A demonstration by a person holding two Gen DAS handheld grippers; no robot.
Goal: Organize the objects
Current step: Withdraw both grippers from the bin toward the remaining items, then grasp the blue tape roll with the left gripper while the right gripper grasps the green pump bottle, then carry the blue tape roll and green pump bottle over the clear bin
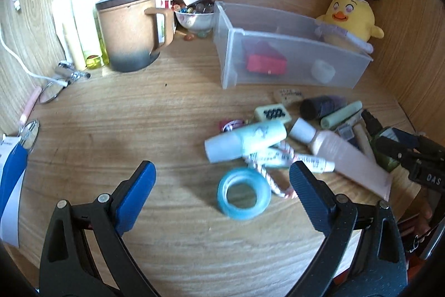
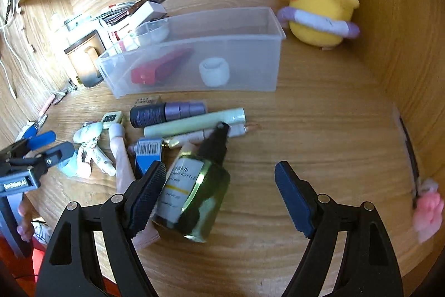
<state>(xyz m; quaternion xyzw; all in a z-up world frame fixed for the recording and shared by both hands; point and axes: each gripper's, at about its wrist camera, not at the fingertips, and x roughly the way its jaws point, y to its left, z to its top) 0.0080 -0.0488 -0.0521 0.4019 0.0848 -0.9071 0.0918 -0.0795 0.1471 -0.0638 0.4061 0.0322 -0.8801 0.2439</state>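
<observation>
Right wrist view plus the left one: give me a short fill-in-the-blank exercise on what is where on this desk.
1. The red item and the white cap lie inside the clear ____.
2. The yellow chick plush wears pink and white rabbit ____.
3. The green bottle lies between the pads of the ____ gripper, untouched.
4. The blue ring lies between the open pads of the ____ gripper.

Missing words: bin; ears; right; left

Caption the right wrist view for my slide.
Open right gripper over a green bottle, clear bin behind.
</observation>
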